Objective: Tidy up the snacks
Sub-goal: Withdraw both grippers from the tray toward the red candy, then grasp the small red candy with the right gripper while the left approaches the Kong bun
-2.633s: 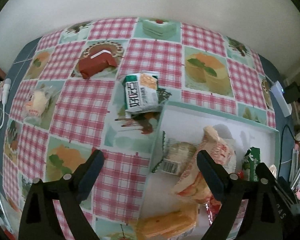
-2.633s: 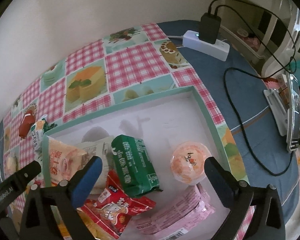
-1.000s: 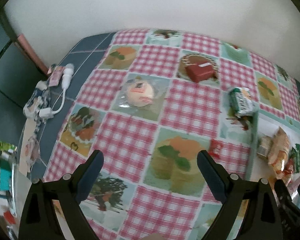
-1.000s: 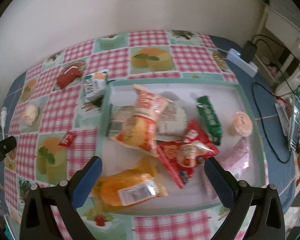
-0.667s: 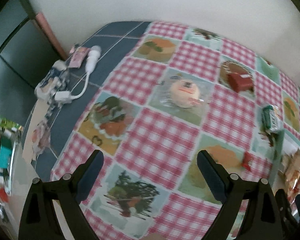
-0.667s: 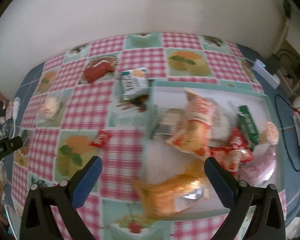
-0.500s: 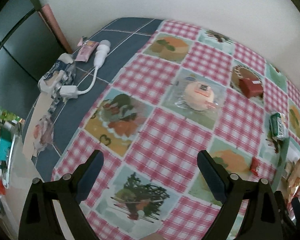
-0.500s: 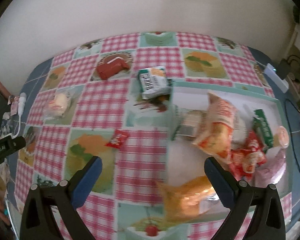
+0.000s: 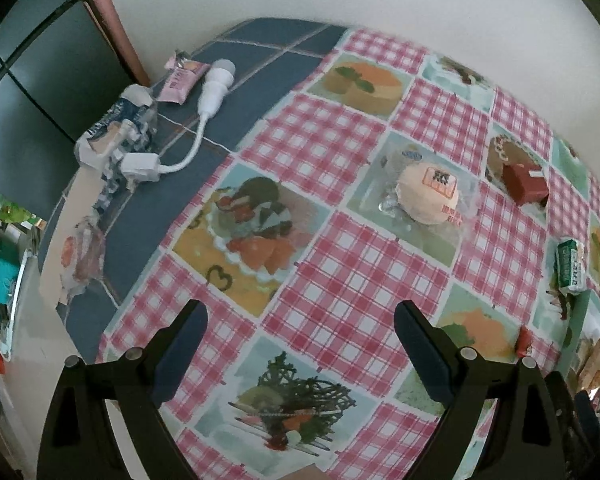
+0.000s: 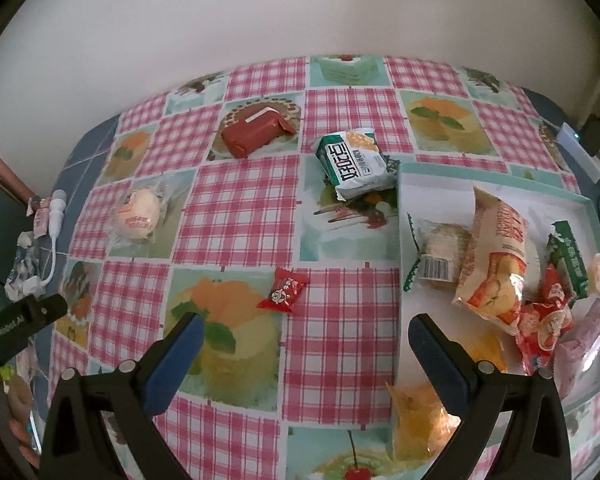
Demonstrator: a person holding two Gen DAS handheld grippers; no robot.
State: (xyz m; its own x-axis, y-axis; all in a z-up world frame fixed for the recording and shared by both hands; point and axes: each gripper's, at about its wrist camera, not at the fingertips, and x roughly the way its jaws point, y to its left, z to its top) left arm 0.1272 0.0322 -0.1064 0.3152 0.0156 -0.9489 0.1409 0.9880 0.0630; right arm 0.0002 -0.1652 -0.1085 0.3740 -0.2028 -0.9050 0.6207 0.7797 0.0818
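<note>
A: What are the claws doing?

B: Both are spread wide with nothing between the fingers. The left claw (image 9: 300, 344) hangs over the worktop (image 9: 340, 288) with its pink-checked, dessert-printed cloth; the right claw (image 10: 302, 346) hangs over the same cloth beside the shallow white tray with a mint-green rim (image 10: 496, 188).

A: Where are the snacks?

B: Four lie loose on the cloth: a round pale bun in clear wrap (image 10: 137, 211), a dark red foil packet (image 10: 254, 134), a green-and-white biscuit pack (image 10: 354, 164) touching the tray's corner, and a small red candy wrapper (image 10: 283, 290) just ahead of the right claw. In the tray sit an orange-and-cream chip bag (image 10: 494, 264), a wrapped cake with a barcode (image 10: 440, 252), a green packet (image 10: 570, 258), red packets (image 10: 544, 324) and a yellow bag (image 10: 420, 420).
</note>
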